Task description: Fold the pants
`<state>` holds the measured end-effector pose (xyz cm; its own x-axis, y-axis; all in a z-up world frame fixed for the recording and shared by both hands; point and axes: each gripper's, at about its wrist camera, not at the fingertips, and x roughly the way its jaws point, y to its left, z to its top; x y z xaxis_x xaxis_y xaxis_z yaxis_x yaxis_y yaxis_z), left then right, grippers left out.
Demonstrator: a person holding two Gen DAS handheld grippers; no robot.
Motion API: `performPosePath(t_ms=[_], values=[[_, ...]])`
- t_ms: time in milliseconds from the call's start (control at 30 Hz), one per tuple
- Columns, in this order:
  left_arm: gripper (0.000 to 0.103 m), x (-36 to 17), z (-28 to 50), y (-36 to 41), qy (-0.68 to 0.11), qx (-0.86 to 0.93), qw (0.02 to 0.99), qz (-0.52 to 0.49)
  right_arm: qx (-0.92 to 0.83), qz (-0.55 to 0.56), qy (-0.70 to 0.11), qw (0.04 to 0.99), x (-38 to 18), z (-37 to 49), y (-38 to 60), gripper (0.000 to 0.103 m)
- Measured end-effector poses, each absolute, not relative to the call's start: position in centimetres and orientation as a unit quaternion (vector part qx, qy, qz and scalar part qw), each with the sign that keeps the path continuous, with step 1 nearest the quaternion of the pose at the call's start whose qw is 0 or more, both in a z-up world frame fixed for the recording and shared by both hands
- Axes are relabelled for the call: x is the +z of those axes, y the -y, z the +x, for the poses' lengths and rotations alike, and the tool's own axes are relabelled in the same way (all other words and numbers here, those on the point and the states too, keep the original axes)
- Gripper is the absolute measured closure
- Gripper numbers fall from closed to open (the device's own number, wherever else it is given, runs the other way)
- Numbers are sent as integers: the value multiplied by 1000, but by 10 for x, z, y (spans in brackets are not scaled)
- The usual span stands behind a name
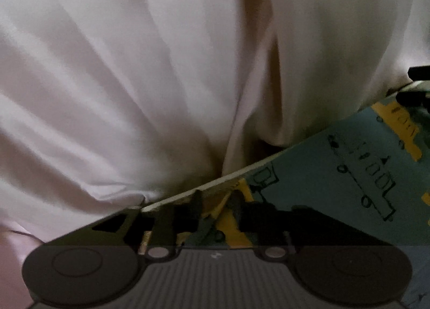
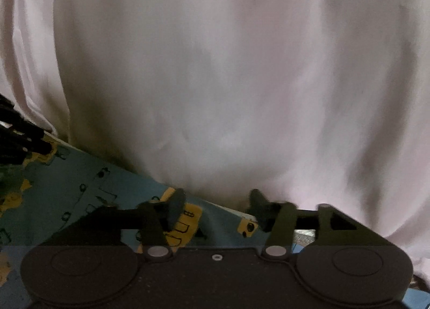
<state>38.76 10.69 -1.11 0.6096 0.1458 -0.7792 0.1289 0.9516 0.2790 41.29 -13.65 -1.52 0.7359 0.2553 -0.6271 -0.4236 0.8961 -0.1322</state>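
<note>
Crowding both views: pale pants (image 2: 228,80) over patterned mat (image 2: 80,174)

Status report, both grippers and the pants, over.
Left gripper nearly shut at the hem of the pale pink fabric pants. Right gripper open, empty. Pants bunched over the blue and yellow patterned mat. No obstruction seen.

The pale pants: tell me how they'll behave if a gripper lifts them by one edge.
The pants would probably hang limp: deep soft folds fan across them. They look thin and light. The smooth sheen hints they may slide on the printed cloth.
</note>
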Motion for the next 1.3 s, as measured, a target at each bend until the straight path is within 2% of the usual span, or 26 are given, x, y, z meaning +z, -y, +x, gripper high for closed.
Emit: performPosePath(t_ms=[33, 67, 200, 333, 567, 600, 633, 667, 733, 767, 867, 900, 1300], values=[[58, -9, 386, -110, -437, 2, 887, 151, 189, -132, -314, 921, -14, 413, 138, 36], [55, -6, 384, -114, -433, -2, 889, 148, 191, -130, -315, 921, -14, 414, 141, 34], [54, -4, 388, -127, -436, -9, 889, 142, 192, -123, -319, 920, -8, 419, 154, 26], [48, -2, 390, -137, -446, -23, 887, 117, 194, -102, -344, 913, -19, 429, 152, 24], [49, -8, 398, -134, -462, -26, 877, 130, 207, -90, -376, 898, -33, 434, 141, 24], [50, -7, 400, -134, -463, -25, 877, 129, 206, -95, -374, 899, -33, 434, 139, 29], [58, -7, 401, -134, -464, -28, 876, 131, 206, -99, -374, 899, -31, 433, 137, 34], [70, -7, 402, -133, -466, -34, 874, 134, 207, -103, -373, 898, -30, 433, 135, 38], [86, -7, 401, -133, -472, -48, 870, 137, 206, -109, -373, 898, -28, 432, 133, 55], [94, -7, 400, -131, -476, -55, 867, 136, 206, -110, -373, 898, -27, 432, 132, 60], [102, -7, 398, -129, -486, -63, 863, 122, 205, -126, -370, 897, -27, 428, 126, 86], [102, -5, 397, -128, -486, -62, 863, 124, 204, -130, -370, 897, -27, 427, 126, 102], [103, 43, 361, -125, -446, -46, 887, 113, 209, -128, -305, 920, 9, 381, 135, 103]])
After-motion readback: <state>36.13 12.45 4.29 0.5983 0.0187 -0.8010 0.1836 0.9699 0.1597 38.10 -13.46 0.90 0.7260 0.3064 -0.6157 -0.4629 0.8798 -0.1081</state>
